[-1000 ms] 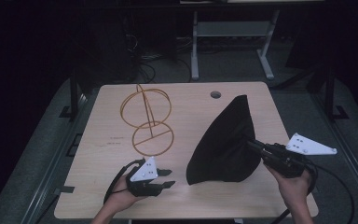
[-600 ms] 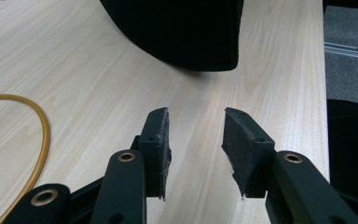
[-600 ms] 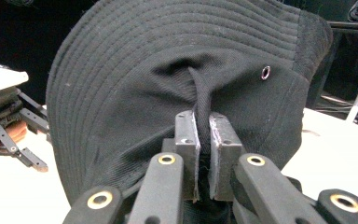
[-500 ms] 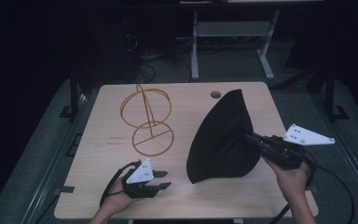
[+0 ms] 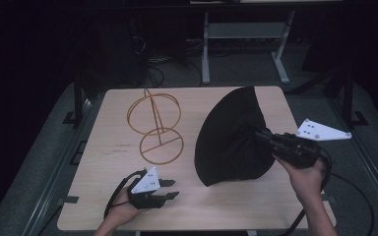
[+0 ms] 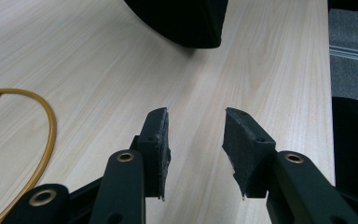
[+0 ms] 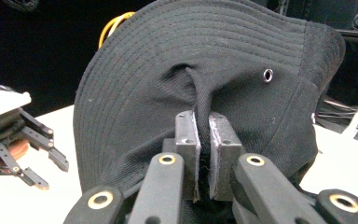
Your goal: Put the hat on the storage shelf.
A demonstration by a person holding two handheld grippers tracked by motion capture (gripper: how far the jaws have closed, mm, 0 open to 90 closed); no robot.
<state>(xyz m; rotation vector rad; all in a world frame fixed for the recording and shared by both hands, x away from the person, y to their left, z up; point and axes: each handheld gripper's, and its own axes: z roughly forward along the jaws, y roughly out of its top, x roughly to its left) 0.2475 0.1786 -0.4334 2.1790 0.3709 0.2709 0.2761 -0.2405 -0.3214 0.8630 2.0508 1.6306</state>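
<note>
A black bucket hat [image 5: 231,137] stands tilted on its brim edge at the right of the wooden table [image 5: 108,162]. My right gripper [image 5: 260,135] is shut on a pinched fold of the hat's crown [image 7: 203,100], the pads squeezing the cloth between them [image 7: 202,158]. A gold wire stand [image 5: 156,129] with a ring base and an upright hoop sits at the table's middle left. My left gripper [image 5: 171,189] rests near the front edge, open, nothing between its pads [image 6: 195,149]. The hat's brim [image 6: 182,21] lies ahead of it, the stand's ring [image 6: 46,130] at its left.
A round hole [image 5: 234,92] marks the table's far edge. Behind the table stand a metal frame's legs [image 5: 205,54] and tangled cables [image 5: 152,54] on the dark floor. Black rails [image 5: 78,103] run along both table sides. Bare wood lies between the stand and my left gripper.
My right gripper has risen and lifted the hat by its crown, so the hat has tipped up further onto its brim edge. The left gripper has stayed in place.
</note>
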